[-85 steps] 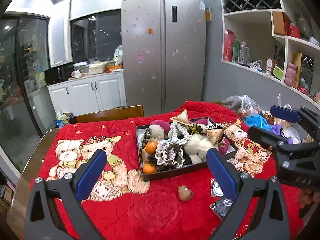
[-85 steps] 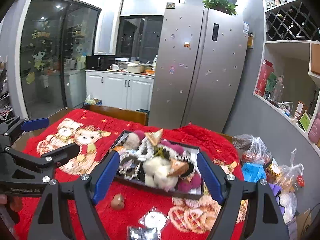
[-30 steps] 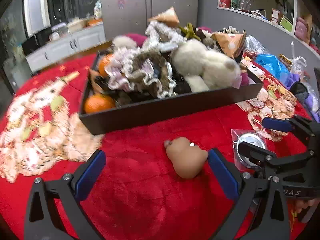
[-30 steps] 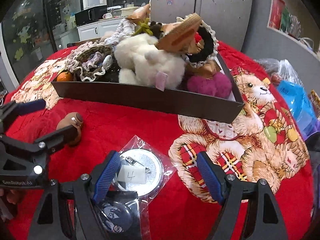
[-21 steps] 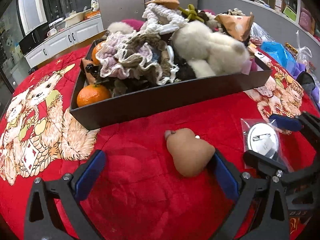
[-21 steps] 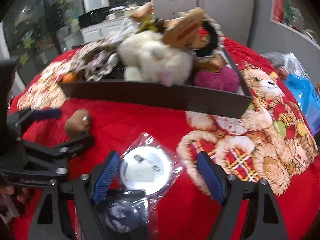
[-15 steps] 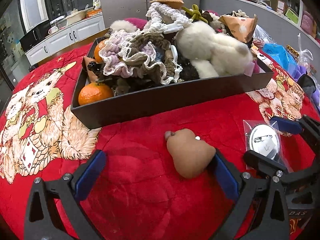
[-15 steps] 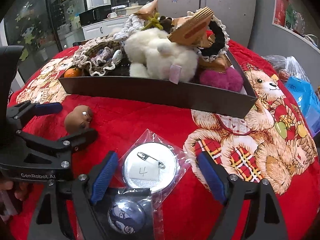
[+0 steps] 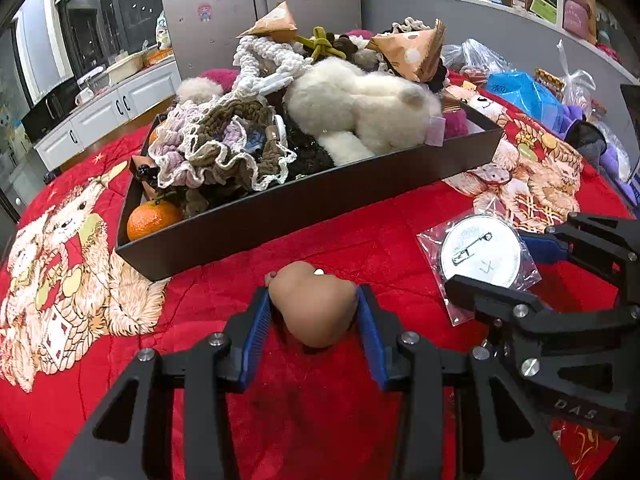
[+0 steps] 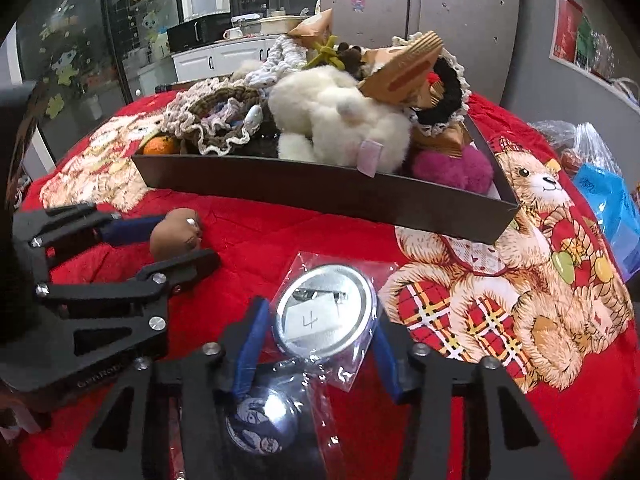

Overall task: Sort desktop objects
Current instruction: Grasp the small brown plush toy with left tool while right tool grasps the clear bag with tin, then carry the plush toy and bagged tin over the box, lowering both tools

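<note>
Left wrist: closing fingers (image 9: 256, 322) flank brown toy (image 9: 314, 304).

Both grippers are black plastic frames, kinda skeletal with triangular cutouts, silver screws at the pivots, blue ribbed pads (image 9: 256, 336) inside the fingers (image 10: 250, 346), and faint white lettering.

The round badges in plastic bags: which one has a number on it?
The silver badge with a handwritten 4, lying back-up. The dark picture badge nearer the camera shows none.
</note>
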{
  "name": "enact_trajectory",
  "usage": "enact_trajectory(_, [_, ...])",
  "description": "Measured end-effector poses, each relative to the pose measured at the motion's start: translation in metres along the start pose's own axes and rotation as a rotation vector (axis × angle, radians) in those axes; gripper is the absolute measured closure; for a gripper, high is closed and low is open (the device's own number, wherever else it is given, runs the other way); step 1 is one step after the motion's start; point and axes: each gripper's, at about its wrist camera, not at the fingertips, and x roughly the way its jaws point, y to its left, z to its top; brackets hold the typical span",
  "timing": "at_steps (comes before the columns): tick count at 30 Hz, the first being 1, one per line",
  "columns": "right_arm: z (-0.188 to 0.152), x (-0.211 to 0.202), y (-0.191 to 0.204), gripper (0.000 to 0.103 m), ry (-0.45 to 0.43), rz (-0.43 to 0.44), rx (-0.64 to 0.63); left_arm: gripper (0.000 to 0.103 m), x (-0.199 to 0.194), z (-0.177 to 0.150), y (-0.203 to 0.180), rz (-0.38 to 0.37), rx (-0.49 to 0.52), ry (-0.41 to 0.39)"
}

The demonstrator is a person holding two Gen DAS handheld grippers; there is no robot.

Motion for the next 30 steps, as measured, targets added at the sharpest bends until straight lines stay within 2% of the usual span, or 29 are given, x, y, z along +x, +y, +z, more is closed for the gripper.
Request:
enact_trajectory(1, [0.001,-0.001,-0.001,0.059,0.001,0.007,0.007,0.059,-0.001,0.0,0.001,-0.009,-0.009,0.001])
enact_trajectory(4, [0.002,-0.005,0.0,0.081,0.0,0.051,0.011,0.06,-0.001,-0.001,0.006,-0.024,-0.029,0.0])
enact_trajectory(8, [0.001,-0.01,0.011,0.089,-0.007,0.055,-0.03,0.06,-0.003,-0.002,0.009,-0.023,-0.043,-0.004])
enact_trajectory(17, [0.002,-0.021,0.012,0.097,-0.033,0.075,-0.042,0.06,-0.016,-0.006,0.017,-0.013,-0.065,-0.023])
enact_trajectory(30, [0.015,-0.048,0.011,0.097,-0.104,0.076,-0.013,0.06,-0.051,0.001,0.021,-0.023,-0.103,-0.078])
